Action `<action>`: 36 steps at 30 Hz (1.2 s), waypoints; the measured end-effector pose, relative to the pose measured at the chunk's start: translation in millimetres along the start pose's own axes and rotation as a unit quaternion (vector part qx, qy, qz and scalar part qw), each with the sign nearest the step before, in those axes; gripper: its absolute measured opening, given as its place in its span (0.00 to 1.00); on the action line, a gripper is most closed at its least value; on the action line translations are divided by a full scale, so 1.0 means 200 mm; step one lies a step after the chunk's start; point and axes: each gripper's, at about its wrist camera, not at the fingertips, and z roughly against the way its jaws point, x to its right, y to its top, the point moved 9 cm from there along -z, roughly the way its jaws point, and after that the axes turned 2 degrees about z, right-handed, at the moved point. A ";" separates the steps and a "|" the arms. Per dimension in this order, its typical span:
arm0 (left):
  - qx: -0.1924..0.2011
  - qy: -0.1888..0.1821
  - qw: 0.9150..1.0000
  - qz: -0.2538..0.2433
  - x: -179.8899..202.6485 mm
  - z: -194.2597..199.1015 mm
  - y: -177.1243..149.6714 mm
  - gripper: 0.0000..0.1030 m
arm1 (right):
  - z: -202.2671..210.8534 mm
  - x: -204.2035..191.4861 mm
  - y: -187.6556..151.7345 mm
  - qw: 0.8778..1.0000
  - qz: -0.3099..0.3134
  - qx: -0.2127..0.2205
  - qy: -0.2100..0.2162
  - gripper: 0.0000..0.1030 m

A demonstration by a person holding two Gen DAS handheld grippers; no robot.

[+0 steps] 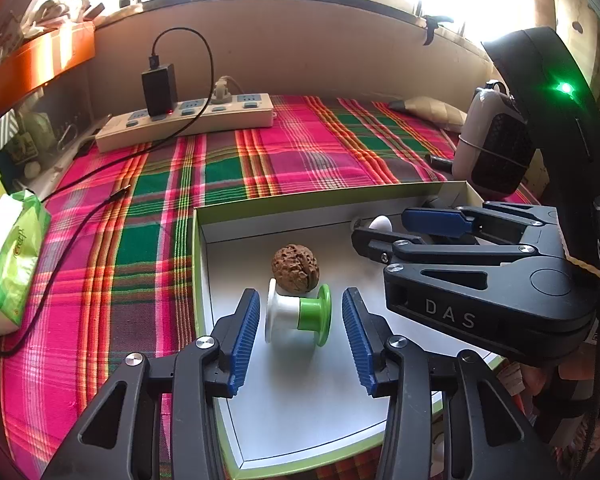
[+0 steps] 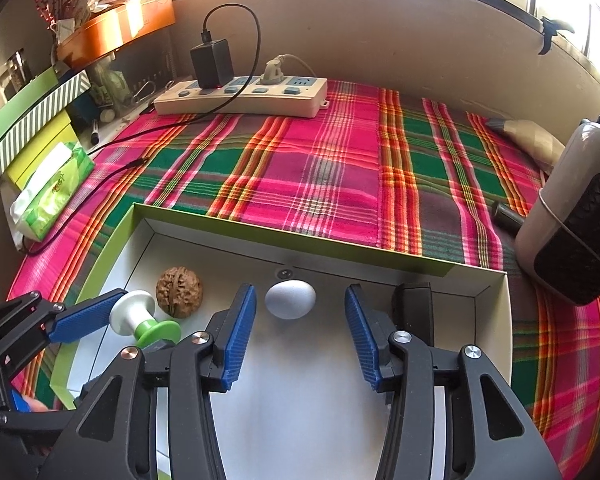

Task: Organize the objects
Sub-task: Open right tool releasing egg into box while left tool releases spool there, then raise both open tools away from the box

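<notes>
A shallow white box with a green rim (image 1: 198,264) (image 2: 236,226) lies on the plaid cloth. Inside it a white-and-green spool (image 1: 298,312) (image 2: 142,318) lies on its side beside a brown walnut (image 1: 295,269) (image 2: 179,292). My left gripper (image 1: 300,320) (image 2: 112,322) stands open around the spool, with gaps between its blue pads and the spool's ends. A white egg-shaped object (image 2: 290,300) (image 1: 380,224) rests on the box floor between the open pads of my right gripper (image 2: 300,320) (image 1: 384,226), untouched. A black block (image 2: 414,304) sits in the box's right corner.
A power strip (image 1: 188,120) (image 2: 240,98) with a black charger and trailing cable lies at the back. A green tissue pack (image 1: 8,264) (image 2: 52,196) sits left, a small heater (image 1: 492,148) (image 2: 572,216) right, an orange tray (image 2: 116,30) on stacked boxes at back left.
</notes>
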 end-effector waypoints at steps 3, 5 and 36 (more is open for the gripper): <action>0.001 0.003 1.000 0.001 0.00 0.01 0.00 0.42 | 0.01 0.00 0.00 1.000 -0.001 0.001 0.000 0.48; 0.002 0.004 1.000 0.003 -0.01 0.02 0.00 0.42 | 0.01 0.01 -0.01 1.000 -0.003 0.000 0.000 0.48; 0.023 0.005 1.000 0.001 0.02 0.23 -0.02 0.43 | 0.26 0.00 -0.10 0.999 -0.030 0.036 -0.004 0.49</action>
